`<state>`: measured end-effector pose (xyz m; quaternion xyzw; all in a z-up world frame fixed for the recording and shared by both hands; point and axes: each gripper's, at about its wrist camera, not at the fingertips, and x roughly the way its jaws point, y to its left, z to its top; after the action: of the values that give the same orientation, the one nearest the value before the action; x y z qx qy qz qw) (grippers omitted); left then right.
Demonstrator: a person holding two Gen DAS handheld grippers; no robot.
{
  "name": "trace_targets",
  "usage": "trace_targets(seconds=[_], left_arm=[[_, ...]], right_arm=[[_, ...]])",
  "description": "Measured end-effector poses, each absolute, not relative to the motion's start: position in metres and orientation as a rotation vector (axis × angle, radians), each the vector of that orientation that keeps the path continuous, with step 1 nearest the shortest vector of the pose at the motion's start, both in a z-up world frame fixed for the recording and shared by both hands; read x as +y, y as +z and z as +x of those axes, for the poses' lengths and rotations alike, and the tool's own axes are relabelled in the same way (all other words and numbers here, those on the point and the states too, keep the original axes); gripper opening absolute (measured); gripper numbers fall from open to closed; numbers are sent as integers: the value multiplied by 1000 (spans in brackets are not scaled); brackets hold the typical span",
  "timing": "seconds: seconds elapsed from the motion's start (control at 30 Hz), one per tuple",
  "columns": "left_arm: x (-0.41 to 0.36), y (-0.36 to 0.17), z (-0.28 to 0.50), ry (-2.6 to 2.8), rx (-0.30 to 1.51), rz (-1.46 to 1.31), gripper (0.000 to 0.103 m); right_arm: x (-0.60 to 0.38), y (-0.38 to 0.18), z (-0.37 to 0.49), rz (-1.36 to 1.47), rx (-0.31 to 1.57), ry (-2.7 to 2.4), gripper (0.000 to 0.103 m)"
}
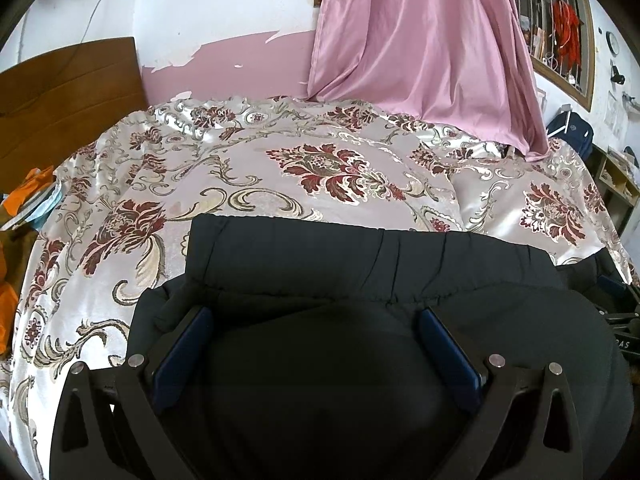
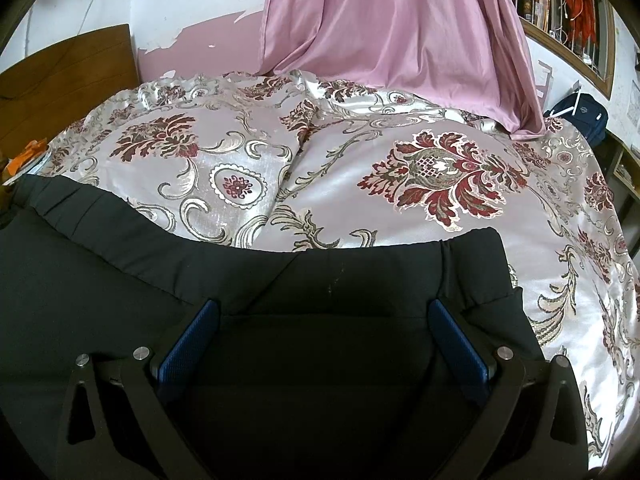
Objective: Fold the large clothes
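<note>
Both grippers are spread wide over the same black garment, nothing pinched in either one as far as I can see. The left gripper (image 1: 314,318) has its blue pads (image 1: 182,354) far apart, with a puffy hump of the black garment (image 1: 360,272) bulging up between them; the fabric sits right against the pads, but whether it's actually pressing on them I can't tell. The right gripper (image 2: 326,310) is the same deal, jaws wide apart, blue pads (image 2: 188,350) straddling a flatter stretch of the garment (image 2: 280,280) with a straight fold line running across just past the tips. The garment lies on the near part of the bed, its gathered, elastic-looking edge facing away from the cameras. Past that edge is the shiny floral bedspread (image 1: 320,176), cream and pinkish with dark red flowers, a bit rumpled with a crease down the middle in the right view (image 2: 304,148). Further back a pink curtain (image 1: 420,40) hangs down onto the far side of the bed, and a brown wooden headboard (image 1: 68,92) stands at the left against a white and pink wall.
</note>
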<state>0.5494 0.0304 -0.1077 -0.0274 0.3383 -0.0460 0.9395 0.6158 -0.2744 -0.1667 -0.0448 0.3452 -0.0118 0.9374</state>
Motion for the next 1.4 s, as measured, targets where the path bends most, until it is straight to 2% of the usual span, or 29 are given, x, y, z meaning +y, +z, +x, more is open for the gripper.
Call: trace_targets(seconds=[0.4, 0.63, 0.8, 0.9, 1.07, 1.17, 1.4], left_arm=[[43, -109, 542, -130, 629, -96, 103], [46, -104, 521, -100, 637, -46, 103], [59, -100, 484, -85, 598, -44, 103], [71, -99, 475, -14, 607, -54, 103], [115, -122, 479, -105, 723, -297, 103], [129, -137, 476, -173, 712, -393, 103], [129, -148, 467, -198, 623, -388, 103]], right_arm=[[-272, -155, 589, -129, 567, -110, 102], [-284, -146, 570, -108, 559, -126, 102], [-323, -138, 533, -20, 557, -284, 102], [-363, -145, 514, 144, 566, -303, 102], [-414, -170, 504, 385, 621, -179, 102], [-417, -176, 499, 405, 582, -149, 102], [-411, -189, 492, 412, 517, -94, 102]])
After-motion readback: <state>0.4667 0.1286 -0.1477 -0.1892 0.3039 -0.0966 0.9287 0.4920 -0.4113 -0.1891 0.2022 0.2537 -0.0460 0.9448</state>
